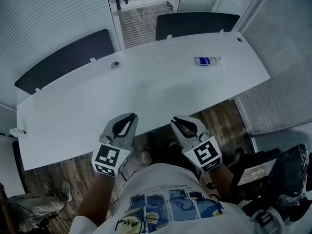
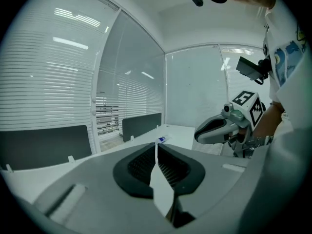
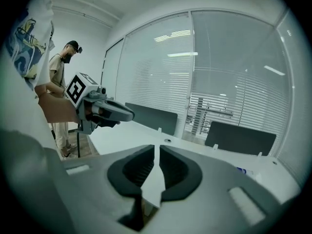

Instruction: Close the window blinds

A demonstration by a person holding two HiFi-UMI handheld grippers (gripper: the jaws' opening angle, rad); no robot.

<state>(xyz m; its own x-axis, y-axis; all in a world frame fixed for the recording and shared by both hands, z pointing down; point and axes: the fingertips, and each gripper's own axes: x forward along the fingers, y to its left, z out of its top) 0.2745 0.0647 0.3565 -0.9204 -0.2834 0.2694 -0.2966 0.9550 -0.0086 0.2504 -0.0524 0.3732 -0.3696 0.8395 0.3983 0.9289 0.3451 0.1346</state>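
Left gripper (image 1: 130,119) and right gripper (image 1: 177,122) at desk (image 1: 146,89) near edge, both clenched, empty. Blinds (image 1: 144,21) beyond desk apparently untouched; whole closing remains.

The desk (image 1: 146,91) was viewed steeply from overhead by the head camera, with the blinds (image 1: 48,23) at 12 o'clock. Each gripper camera was set close behind its jaws and aimed across that shared desk. The right gripper (image 2: 197,135) was caught at 3 o'clock and the left gripper (image 3: 129,115) at 9 o'clock, each in the other's view.

The counter (image 1: 146,87) looked smooth, matt white; the floor (image 1: 226,115) was wood-grained planks; the fingers (image 2: 140,168) wore ribbed black pads.
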